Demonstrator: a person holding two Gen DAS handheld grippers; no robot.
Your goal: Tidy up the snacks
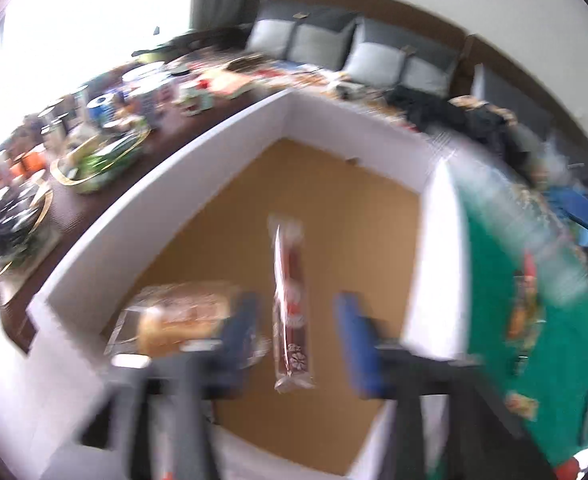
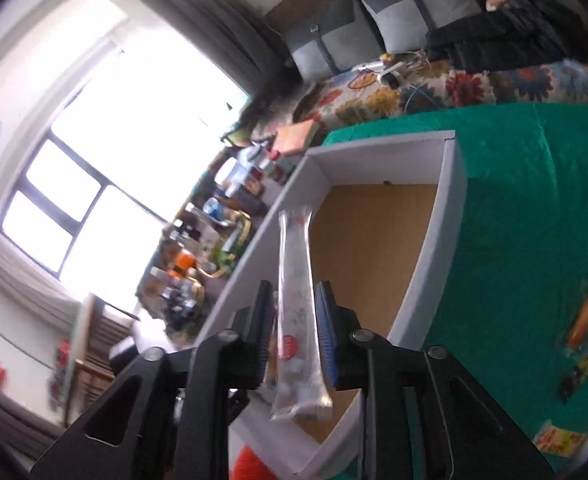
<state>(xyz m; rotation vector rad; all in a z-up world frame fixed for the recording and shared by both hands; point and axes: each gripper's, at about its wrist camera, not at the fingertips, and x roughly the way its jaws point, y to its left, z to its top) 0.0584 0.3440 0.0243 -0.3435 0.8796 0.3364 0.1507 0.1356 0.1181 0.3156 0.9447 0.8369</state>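
Note:
A white cardboard box [image 1: 174, 184] with a brown floor stands on a green cloth [image 1: 494, 280]. My left gripper [image 1: 296, 304] hangs over it, open, its blue pads well apart. Between them, untouched, is a long dark red snack packet [image 1: 290, 300]. A bagged bread roll [image 1: 182, 316] lies on the box floor to the left. In the right wrist view my right gripper [image 2: 295, 286] is over the left wall of the box [image 2: 450, 208]. A long clear snack packet [image 2: 296, 304] hangs between its pads, with thin gaps on both sides.
More snack packets [image 2: 586, 320] lie on the green cloth [image 2: 534, 200] right of the box. A dark table [image 1: 106, 120] crowded with cans, cups and plates runs along its left. Behind are grey cushions [image 1: 334, 44] and a floral cover [image 2: 454, 84].

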